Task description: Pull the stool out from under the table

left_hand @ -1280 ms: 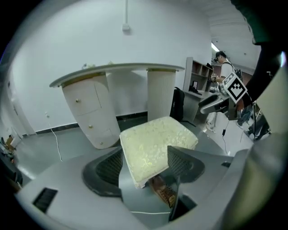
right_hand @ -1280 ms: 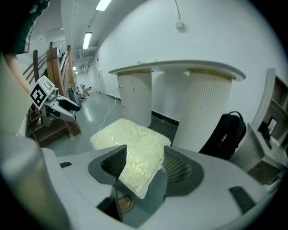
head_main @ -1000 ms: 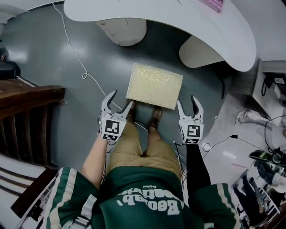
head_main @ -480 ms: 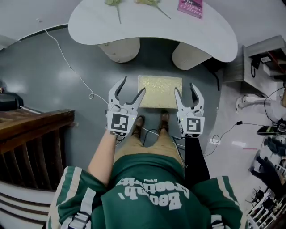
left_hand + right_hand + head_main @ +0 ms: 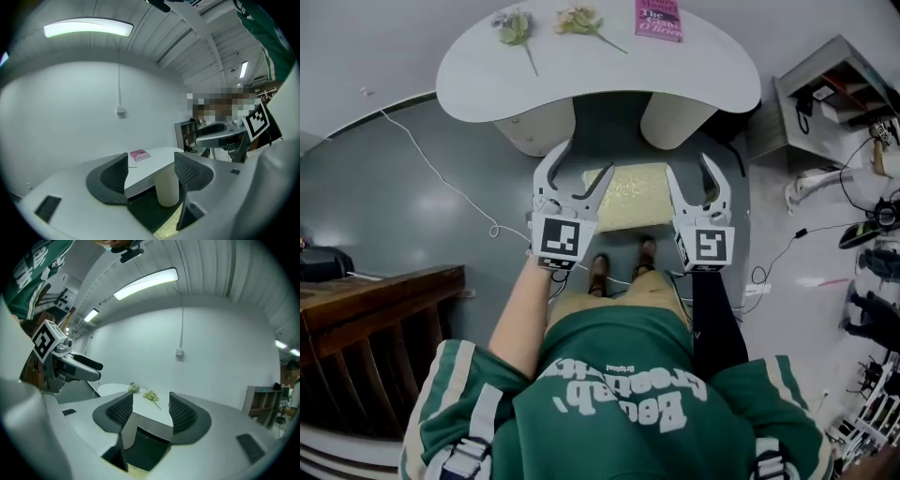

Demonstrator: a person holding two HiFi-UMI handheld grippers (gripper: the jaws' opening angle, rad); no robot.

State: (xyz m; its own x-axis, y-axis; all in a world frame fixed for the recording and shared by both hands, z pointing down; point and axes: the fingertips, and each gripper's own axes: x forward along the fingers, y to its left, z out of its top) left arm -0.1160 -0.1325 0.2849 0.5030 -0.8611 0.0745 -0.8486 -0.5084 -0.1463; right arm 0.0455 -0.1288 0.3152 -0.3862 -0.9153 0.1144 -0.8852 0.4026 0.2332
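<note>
The stool, with a pale yellow rectangular top, stands on the grey floor just in front of the white table, between the table's two cream legs. My left gripper hangs open above the stool's left side, holding nothing. Over the stool's right side is my right gripper, its jaws closing with nothing between them. In the left gripper view the gripper frames a table leg. In the right gripper view the gripper frames the tabletop with flowers.
On the table lie a pink book and two flower sprigs. A white cable trails over the floor at the left. Dark wooden furniture stands at the left and a shelf unit at the right. The person's shoes are just behind the stool.
Both grippers have risen from the stool's near corners and now hang higher above it. The head view has lifted, so the whole tabletop shows.
</note>
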